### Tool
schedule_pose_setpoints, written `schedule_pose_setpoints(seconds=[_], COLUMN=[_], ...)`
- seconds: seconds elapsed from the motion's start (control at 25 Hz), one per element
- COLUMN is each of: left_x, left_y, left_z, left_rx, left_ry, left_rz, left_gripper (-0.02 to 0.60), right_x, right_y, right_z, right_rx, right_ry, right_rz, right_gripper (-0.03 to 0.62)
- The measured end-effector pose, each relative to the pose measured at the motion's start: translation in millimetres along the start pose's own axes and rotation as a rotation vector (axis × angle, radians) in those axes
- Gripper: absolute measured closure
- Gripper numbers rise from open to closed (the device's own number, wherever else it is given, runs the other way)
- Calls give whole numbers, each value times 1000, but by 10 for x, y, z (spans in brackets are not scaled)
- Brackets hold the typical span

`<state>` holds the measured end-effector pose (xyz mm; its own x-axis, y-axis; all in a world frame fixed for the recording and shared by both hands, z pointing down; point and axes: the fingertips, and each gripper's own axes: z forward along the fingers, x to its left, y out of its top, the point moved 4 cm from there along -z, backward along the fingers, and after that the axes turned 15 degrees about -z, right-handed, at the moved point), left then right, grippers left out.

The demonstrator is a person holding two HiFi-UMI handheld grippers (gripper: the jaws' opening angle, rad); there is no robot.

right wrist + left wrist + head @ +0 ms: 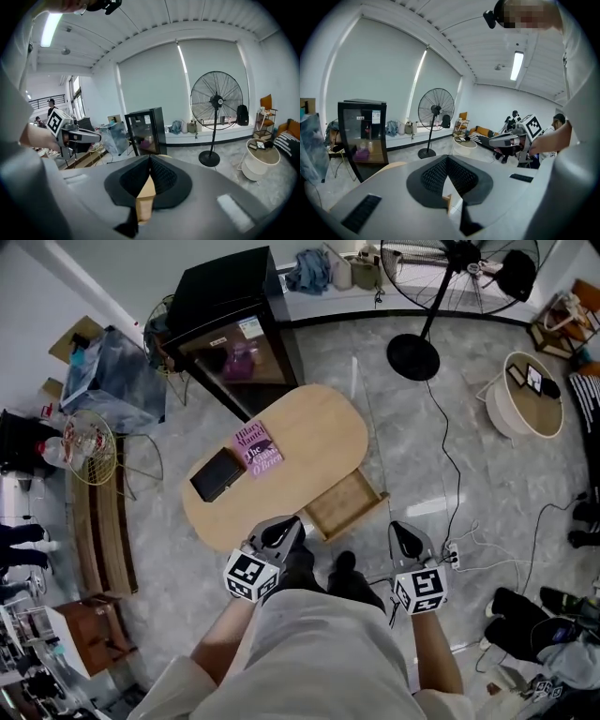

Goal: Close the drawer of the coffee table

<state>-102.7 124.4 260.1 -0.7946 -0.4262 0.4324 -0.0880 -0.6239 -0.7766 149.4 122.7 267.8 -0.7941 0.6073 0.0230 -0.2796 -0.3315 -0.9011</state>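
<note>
The oval wooden coffee table (309, 432) stands in front of me. Its drawer (345, 505) is pulled out of the near right side and looks empty. My left gripper (281, 532) hangs above the table's near edge, just left of the drawer, with its jaws shut on nothing (447, 157). My right gripper (403, 535) is over the floor to the right of the drawer's front, also shut and empty (150, 157). Neither gripper touches the drawer. Light wood (146, 192) shows below the right jaws.
A purple book (258, 448) and a flat black object (217, 474) lie on the tabletop. A black glass-door cabinet (230, 324) stands behind the table, a standing fan (412, 357) at the back right. A round white side table (532, 395) and floor cables (452, 554) are on the right.
</note>
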Motion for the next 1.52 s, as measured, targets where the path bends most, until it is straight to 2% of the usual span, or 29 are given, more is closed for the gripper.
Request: schedule_pose_setpoints(seconds=[0.36,0.72,0.84,0.96,1.52], left_x=[581,976,1052,1123,1407], left_y=[-98,-592,-816,-1058,-2304], left_z=[456,808,975,1161,1846], left_rx=[106,237,273,300,424], left_ry=[-85,-138,-149,-156,-173], left_rz=[48,33,30,36,21], left_gripper=[574,574,574,574,574], right_x=[152,322,328,381,602], right_y=[-251,-799,-1093,-1453,-3293], right_z=[601,1050,1145,1257,1768], right_rx=[67,133,141,138,287], right_ry=[-49,-127,-146,-128,-114], right_rz=[61,206,271,335,466], right_gripper=[583,583,583,571,571])
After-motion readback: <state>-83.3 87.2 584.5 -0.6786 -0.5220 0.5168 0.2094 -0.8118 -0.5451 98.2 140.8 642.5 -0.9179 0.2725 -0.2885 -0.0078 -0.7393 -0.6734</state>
